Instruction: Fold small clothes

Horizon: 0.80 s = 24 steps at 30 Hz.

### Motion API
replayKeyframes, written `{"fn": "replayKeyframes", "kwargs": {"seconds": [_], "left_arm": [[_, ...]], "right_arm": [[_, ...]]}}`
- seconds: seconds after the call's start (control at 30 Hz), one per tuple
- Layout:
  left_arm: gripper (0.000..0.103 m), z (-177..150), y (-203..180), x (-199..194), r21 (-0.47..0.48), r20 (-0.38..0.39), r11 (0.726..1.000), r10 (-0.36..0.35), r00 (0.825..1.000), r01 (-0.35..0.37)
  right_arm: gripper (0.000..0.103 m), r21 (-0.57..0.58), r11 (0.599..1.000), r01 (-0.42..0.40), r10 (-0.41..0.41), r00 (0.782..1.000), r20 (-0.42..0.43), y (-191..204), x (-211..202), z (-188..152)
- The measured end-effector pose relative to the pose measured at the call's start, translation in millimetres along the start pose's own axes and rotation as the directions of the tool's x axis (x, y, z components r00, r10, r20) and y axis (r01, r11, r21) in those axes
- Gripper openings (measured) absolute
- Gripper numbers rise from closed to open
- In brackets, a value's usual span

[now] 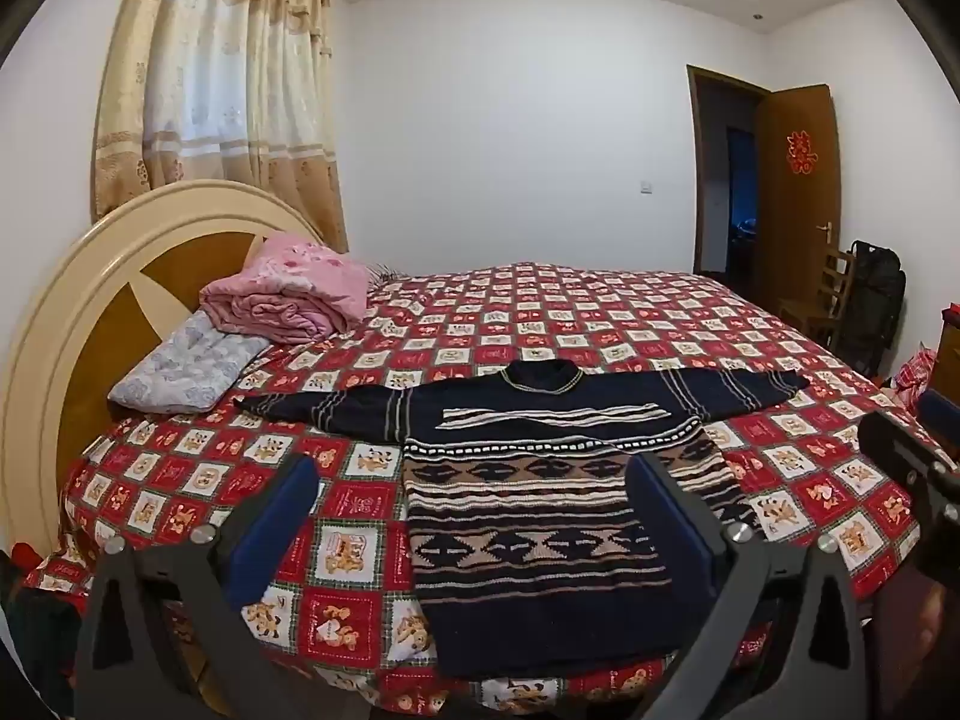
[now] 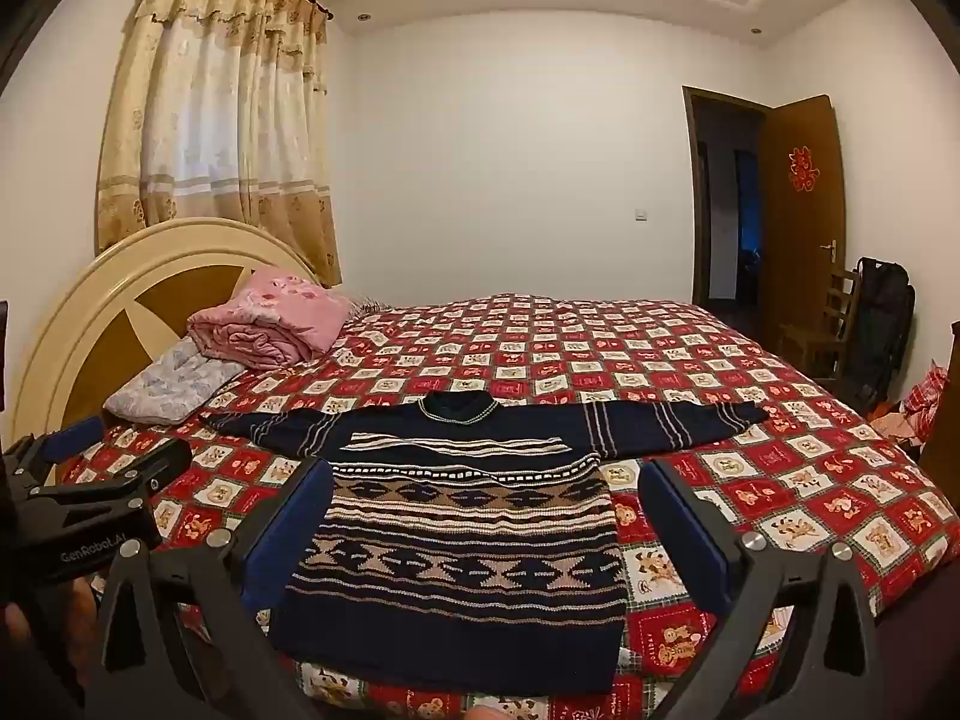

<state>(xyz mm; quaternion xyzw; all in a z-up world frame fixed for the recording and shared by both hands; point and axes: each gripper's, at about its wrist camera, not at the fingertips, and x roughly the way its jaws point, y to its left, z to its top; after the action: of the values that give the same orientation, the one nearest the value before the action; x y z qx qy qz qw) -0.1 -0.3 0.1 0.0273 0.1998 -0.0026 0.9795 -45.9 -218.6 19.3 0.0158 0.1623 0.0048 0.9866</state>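
A small dark navy knitted sweater [image 1: 540, 516] with tan and white patterned bands lies flat on the bed, both sleeves spread out sideways, hem toward me. The same sweater [image 2: 462, 546] fills the middle of the right wrist view. My left gripper [image 1: 474, 468] hovers open above the hem end, with nothing between its blue pads. My right gripper [image 2: 480, 474] is open too, its jaws spanning the sweater's body from above without touching it. The right gripper [image 1: 912, 468] also shows at the right edge of the left wrist view, and the left gripper [image 2: 114, 468] at the left edge of the right wrist view.
The bed [image 1: 600, 312] wears a red checked cover with bear pictures. A folded pink quilt [image 1: 288, 294] and a pale pillow [image 1: 186, 366] lie by the round headboard [image 1: 72, 324]. A wooden chair [image 2: 822, 324] and black bag [image 2: 882, 312] stand near the open door [image 2: 798, 192].
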Motion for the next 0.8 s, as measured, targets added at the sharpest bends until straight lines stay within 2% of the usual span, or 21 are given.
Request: {"fn": "replayKeyframes", "kwargs": {"seconds": [0.17,0.27,0.33,0.8], "left_arm": [[0.103,-1,2,-1,-0.023,-0.001,1.000,0.000,1.000,0.000],[0.103,-10,-2,4,-0.021,-0.001,1.000,0.003,1.000,-0.003],[0.103,-7,0,7,-0.018,-0.027,1.000,-0.002,1.000,0.002],[0.103,-12,1,12,-0.013,-0.025,1.000,-0.002,1.000,0.002]], "right_arm": [[0.102,-0.003,1.000,0.007,-0.007,1.000,-0.010,2,5,3],[0.102,0.002,1.000,0.011,-0.011,1.000,-0.008,-2,4,2],[0.102,0.004,1.000,0.015,-0.015,1.000,-0.008,-2,6,0],[0.102,0.010,1.000,0.019,-0.018,1.000,-0.018,-4,11,-6]]}}
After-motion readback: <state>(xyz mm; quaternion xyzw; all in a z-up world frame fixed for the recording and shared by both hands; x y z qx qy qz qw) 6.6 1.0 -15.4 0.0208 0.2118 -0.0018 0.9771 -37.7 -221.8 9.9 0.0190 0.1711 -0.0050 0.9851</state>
